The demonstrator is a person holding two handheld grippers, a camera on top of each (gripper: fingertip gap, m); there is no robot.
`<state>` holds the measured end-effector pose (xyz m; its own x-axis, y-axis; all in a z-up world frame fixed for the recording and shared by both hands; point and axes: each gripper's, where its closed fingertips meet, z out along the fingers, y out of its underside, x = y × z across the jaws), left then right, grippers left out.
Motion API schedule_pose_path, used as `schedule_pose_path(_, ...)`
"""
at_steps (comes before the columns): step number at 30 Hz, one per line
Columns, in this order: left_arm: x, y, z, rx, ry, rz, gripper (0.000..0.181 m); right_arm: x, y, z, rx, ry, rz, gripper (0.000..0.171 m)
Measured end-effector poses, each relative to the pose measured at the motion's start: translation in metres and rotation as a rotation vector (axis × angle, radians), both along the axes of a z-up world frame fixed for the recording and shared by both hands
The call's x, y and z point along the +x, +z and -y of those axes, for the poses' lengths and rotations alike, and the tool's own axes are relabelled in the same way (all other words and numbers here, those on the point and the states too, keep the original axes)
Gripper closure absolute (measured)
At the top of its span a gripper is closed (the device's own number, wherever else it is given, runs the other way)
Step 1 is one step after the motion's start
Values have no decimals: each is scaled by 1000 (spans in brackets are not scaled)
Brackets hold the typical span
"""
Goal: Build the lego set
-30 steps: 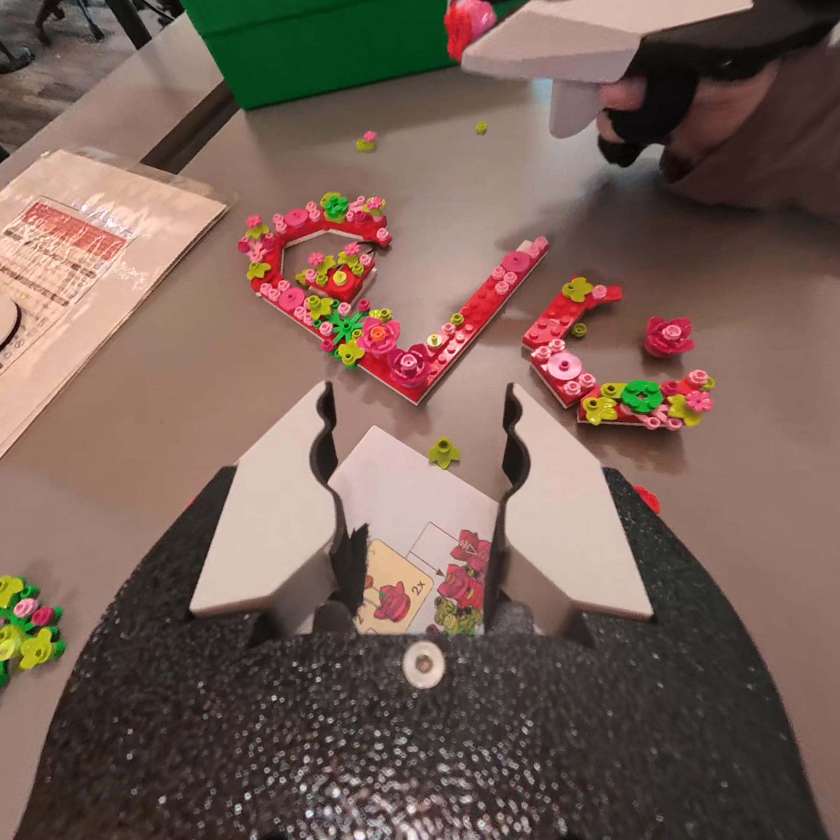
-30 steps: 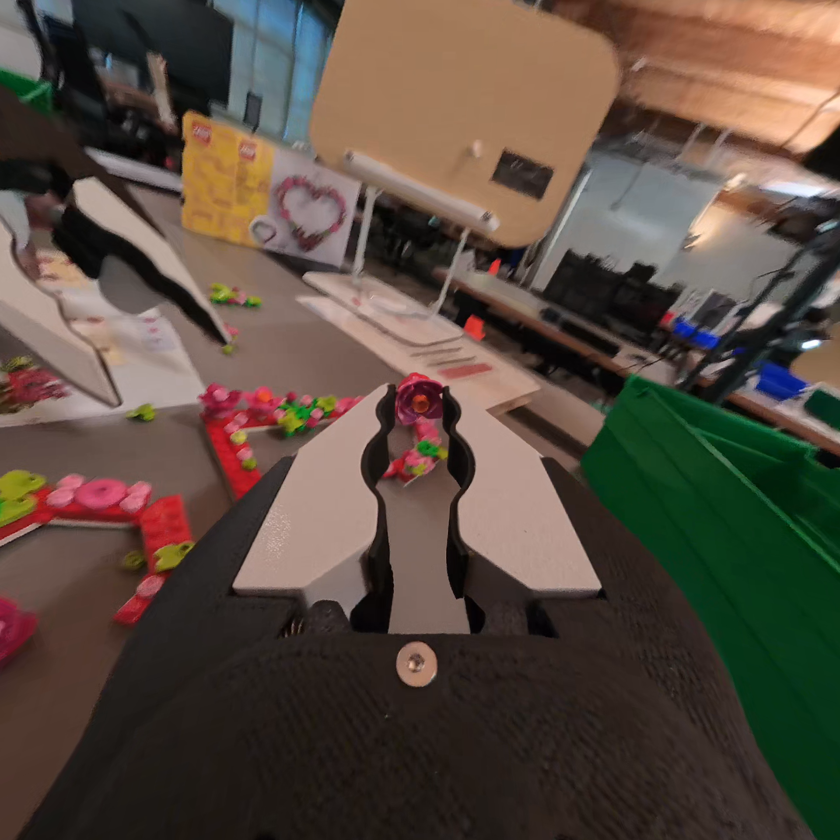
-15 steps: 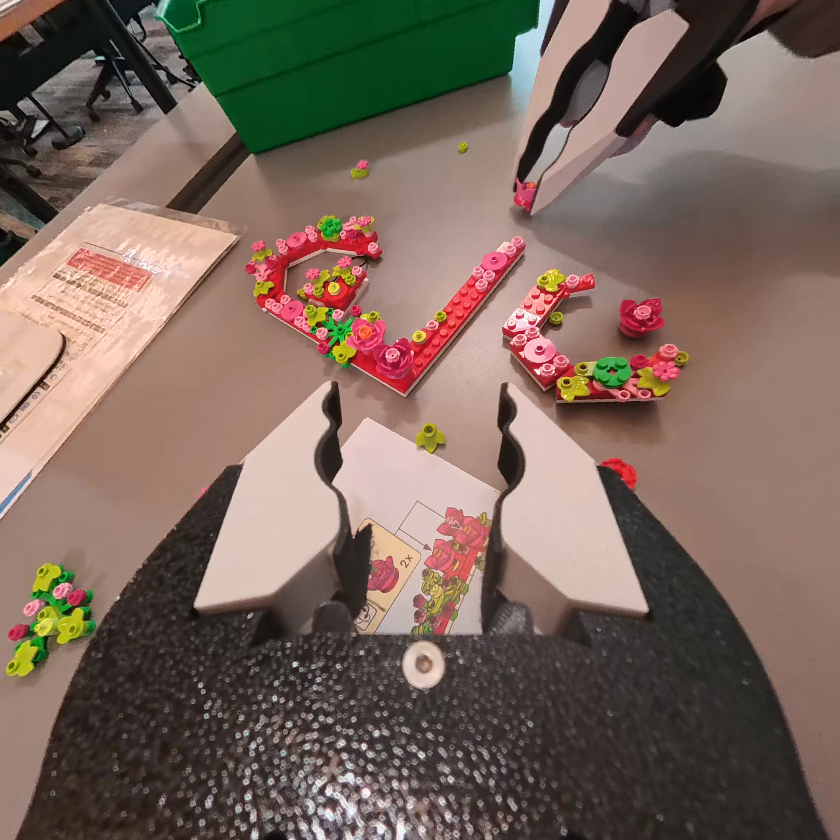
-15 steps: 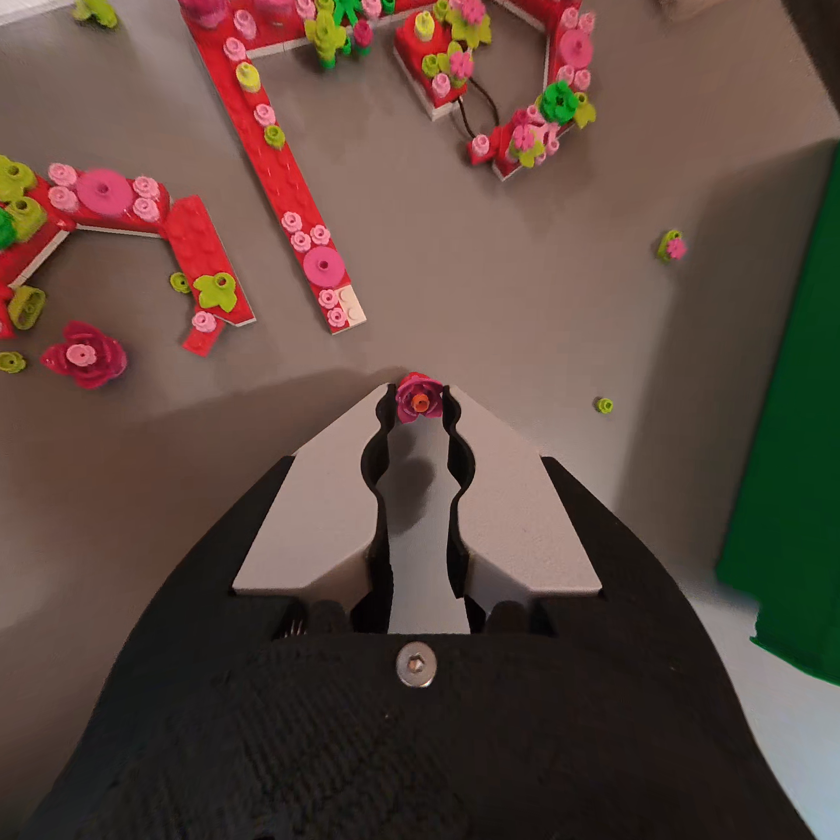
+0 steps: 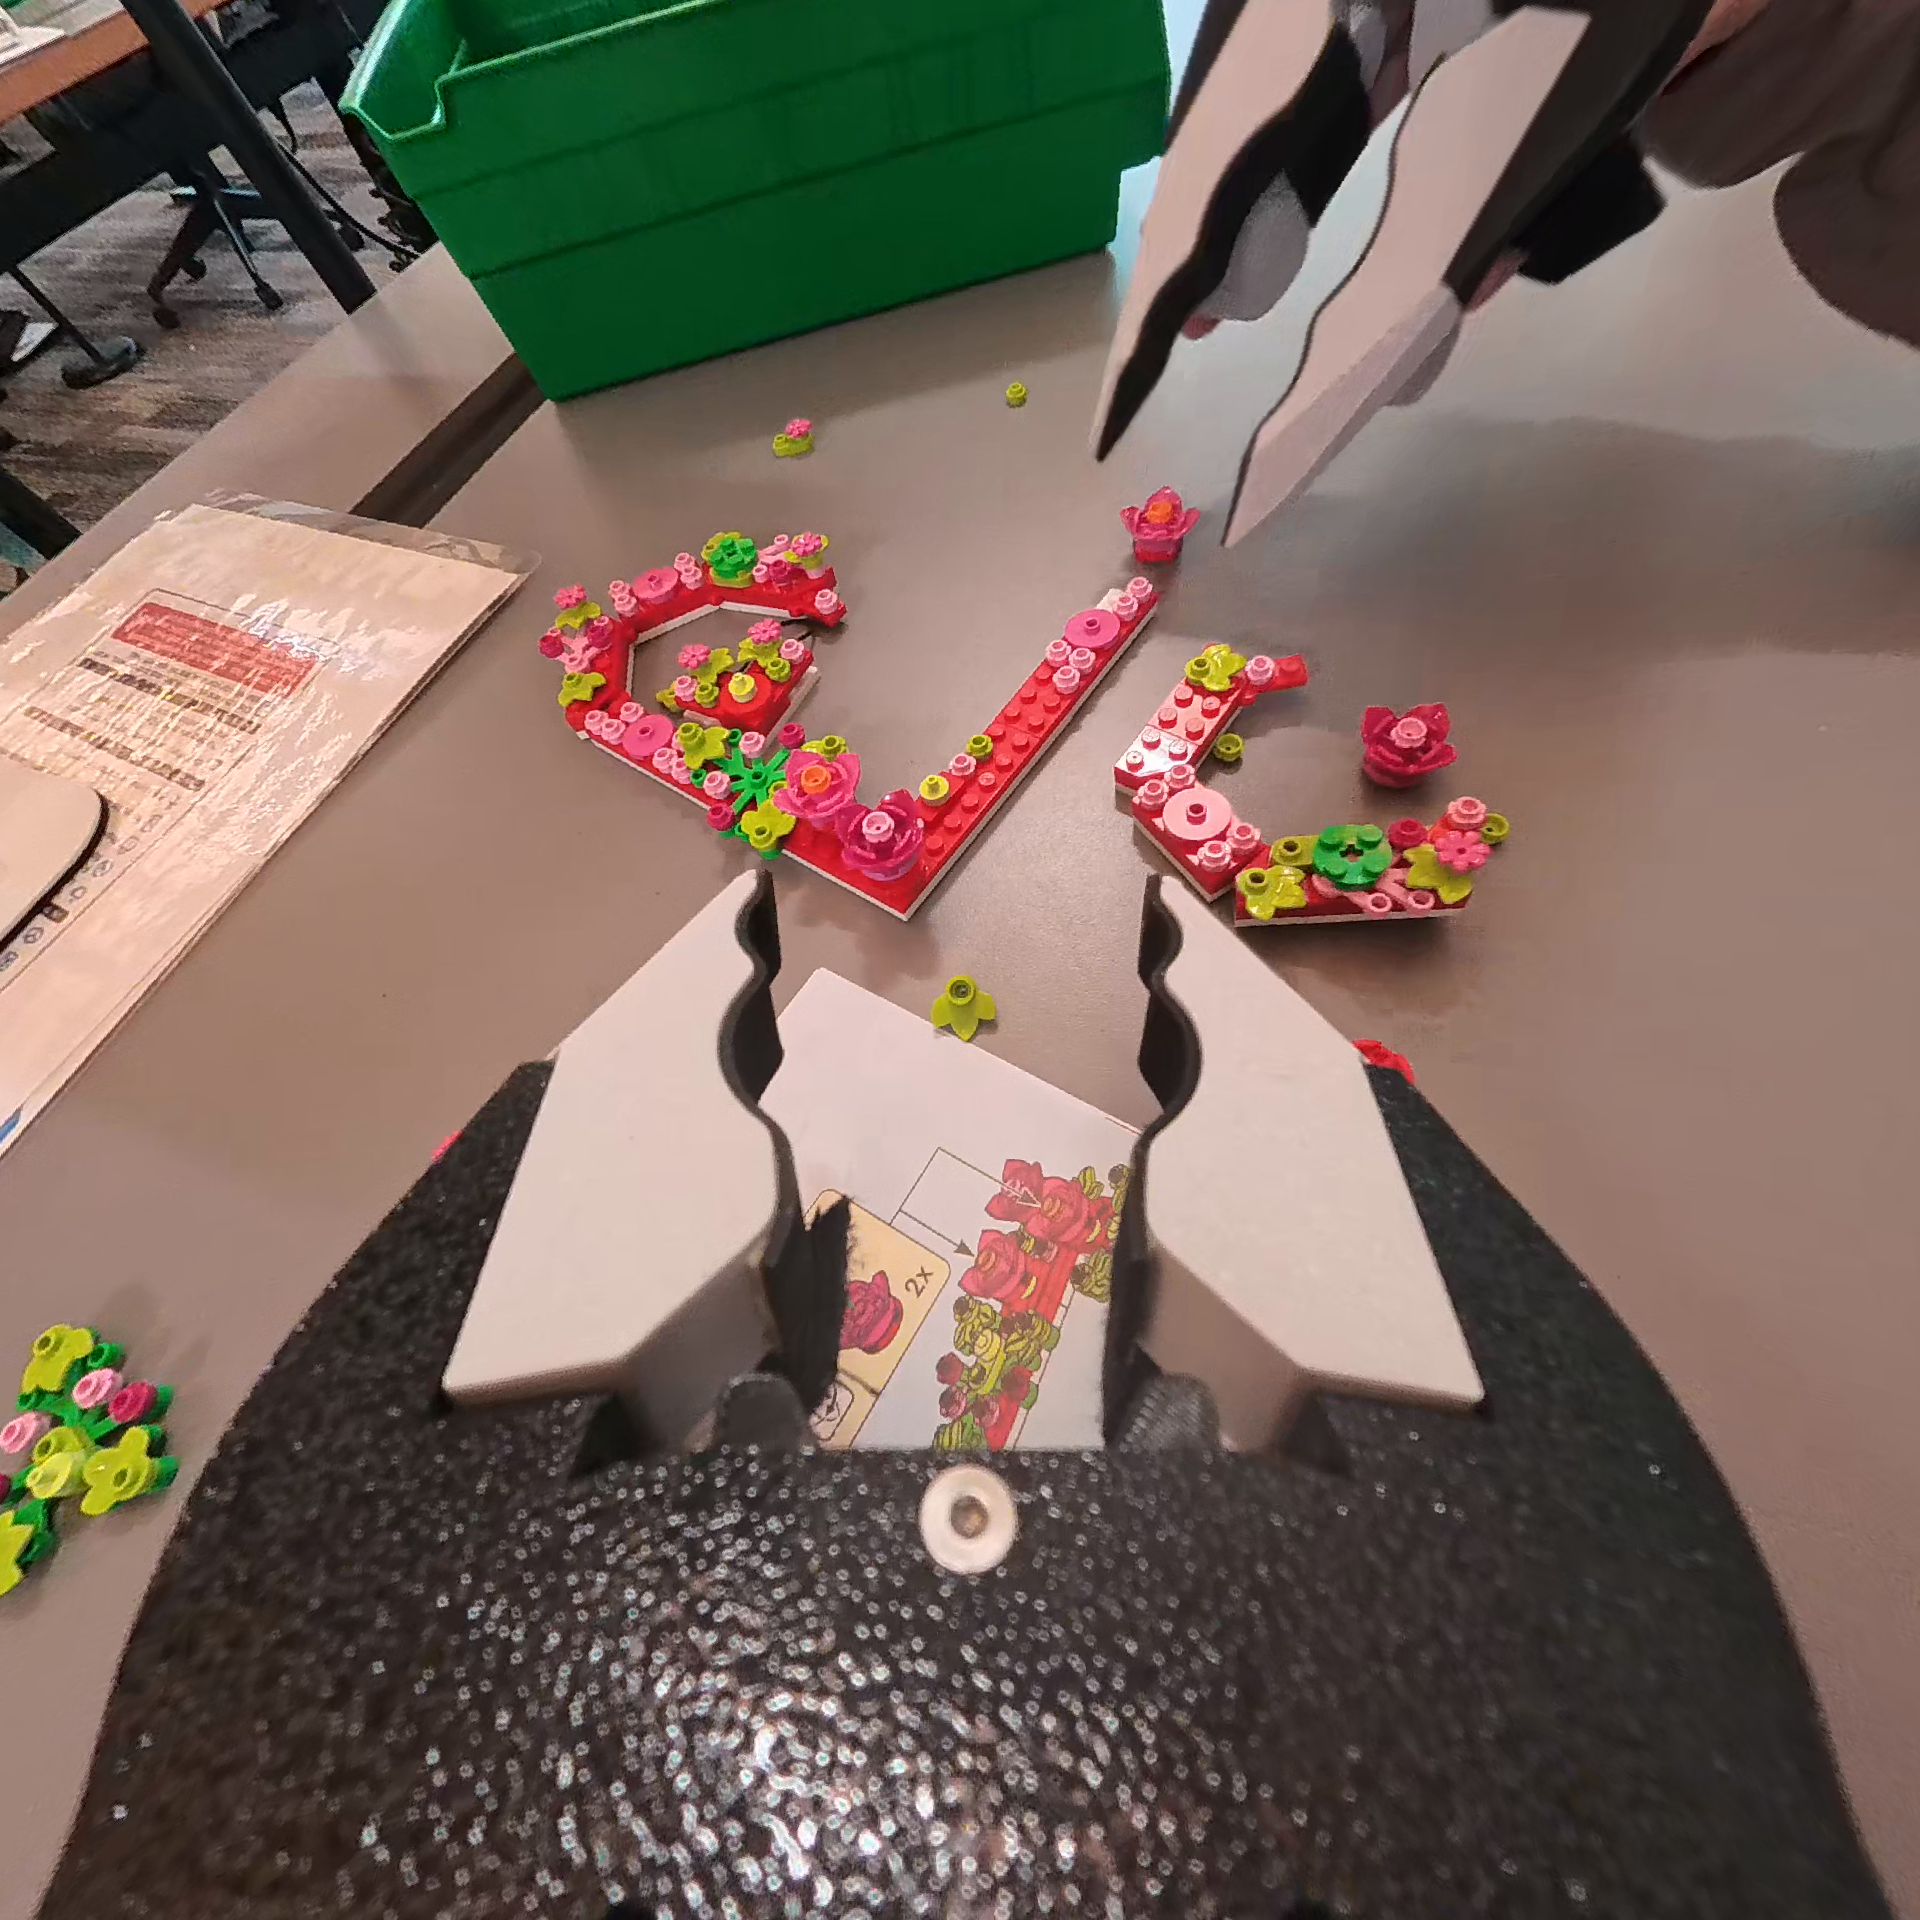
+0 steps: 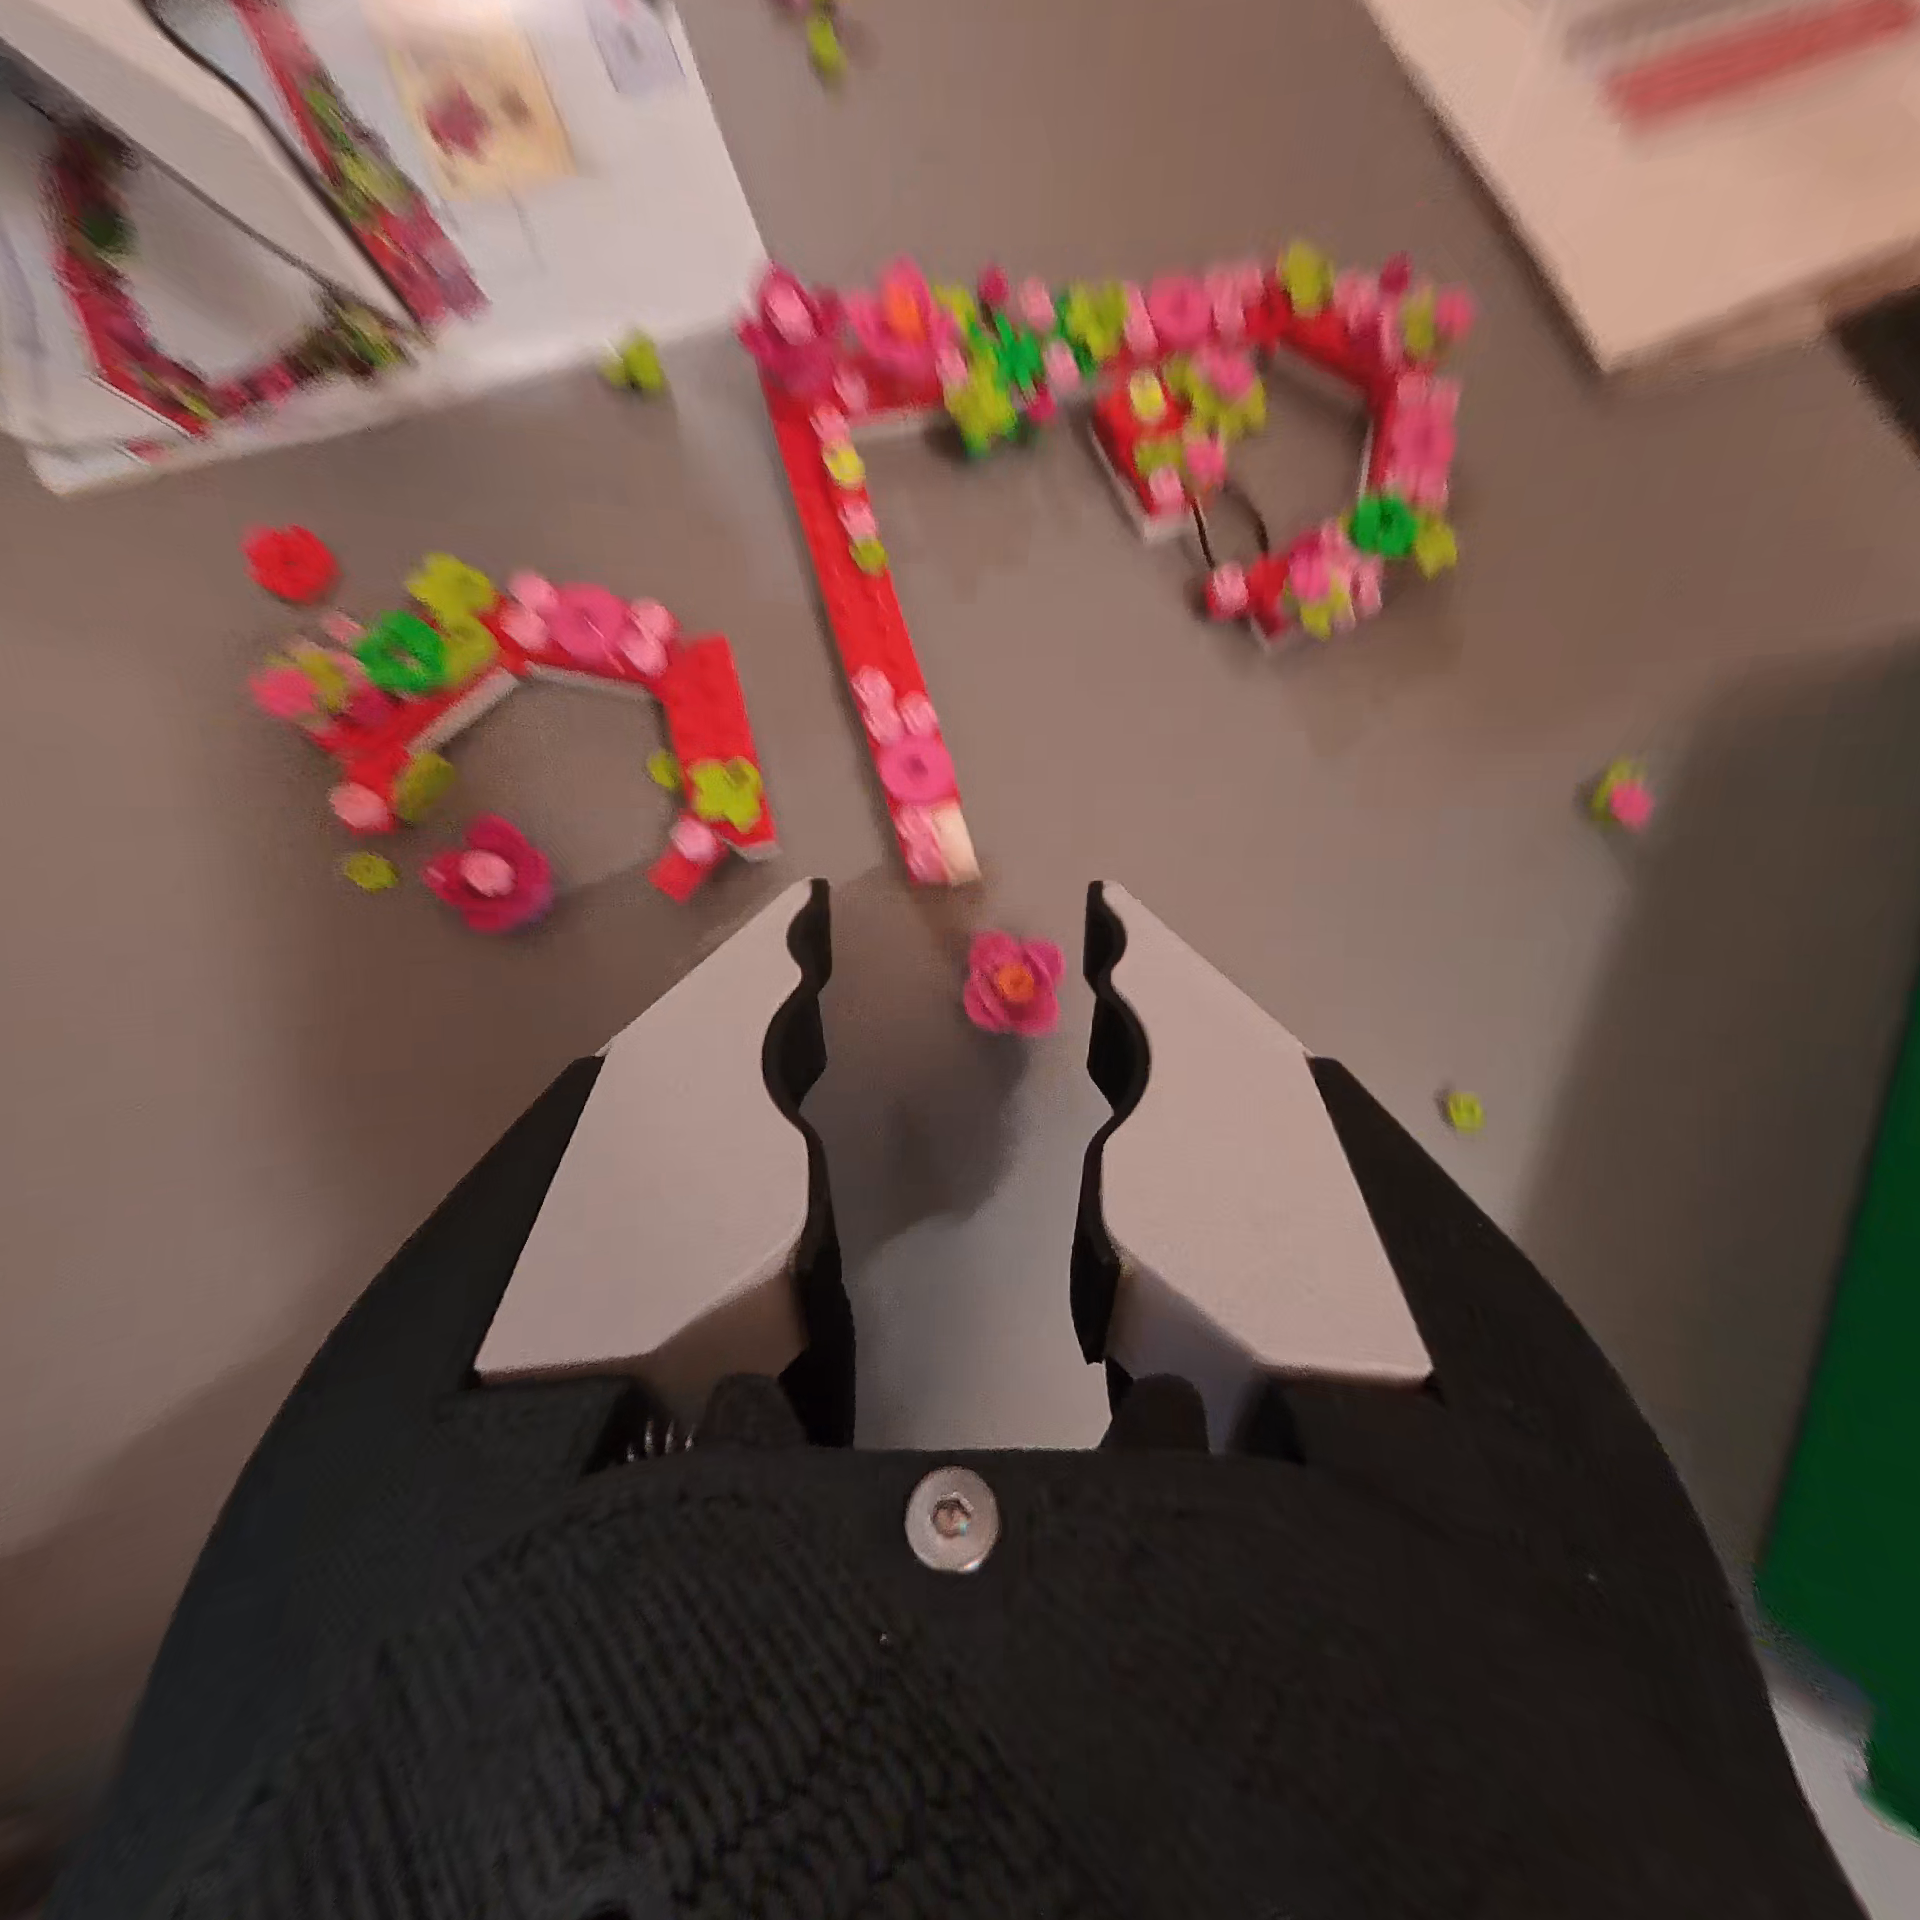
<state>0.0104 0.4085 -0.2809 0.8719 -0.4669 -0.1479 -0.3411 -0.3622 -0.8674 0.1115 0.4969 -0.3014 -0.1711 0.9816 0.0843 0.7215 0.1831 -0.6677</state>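
Note:
A large red lego section [image 5: 997,769] with pink and green flowers lies mid-table; it also shows blurred in the right wrist view [image 6: 883,644]. A smaller curved section [image 5: 1288,821] lies to its right. A pink rose with an orange centre [image 5: 1156,520] sits on the table just beyond the long arm's tip, below my open, empty right gripper [image 5: 1164,499]; in the right wrist view the rose [image 6: 1013,982] lies between the spread fingers of the right gripper [image 6: 956,894]. A dark pink rose [image 5: 1405,740] lies loose. My left gripper [image 5: 956,894] is open and empty above the instruction booklet [image 5: 935,1122].
A green bin [image 5: 769,177] stands at the far table edge. A bagged paper sheet [image 5: 208,665] lies at left. A flower cluster [image 5: 73,1423] sits near left. Small loose pieces [image 5: 795,436] and a lime leaf [image 5: 963,1006] are scattered about. A gloved hand [image 5: 1818,156] holds the right gripper. About 7 centimeters separates my right fingertips from the dark pink rose [image 5: 1405,740]. Seen from the right wrist view [image 6: 476,853] as well. It is some 8 centimeters from my left tips to the large red lego section [image 5: 997,769]. Seen from the right wrist view [image 6: 827,548] as well.
My right gripper came down to the table, opened and let go of the pink rose, which now rests by the long arm's tip. The left gripper stayed open over the booklet.

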Motion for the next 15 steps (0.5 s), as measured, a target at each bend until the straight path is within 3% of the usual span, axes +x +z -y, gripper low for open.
schedule_pose_path(7,-1,0,2,11,-15,-3,113,-42,-10,30,-46,210,45,130)
schedule_pose_path(15,-7,2,3,37,-4,-14,113,-54,-30,30,-19,278,184,145)
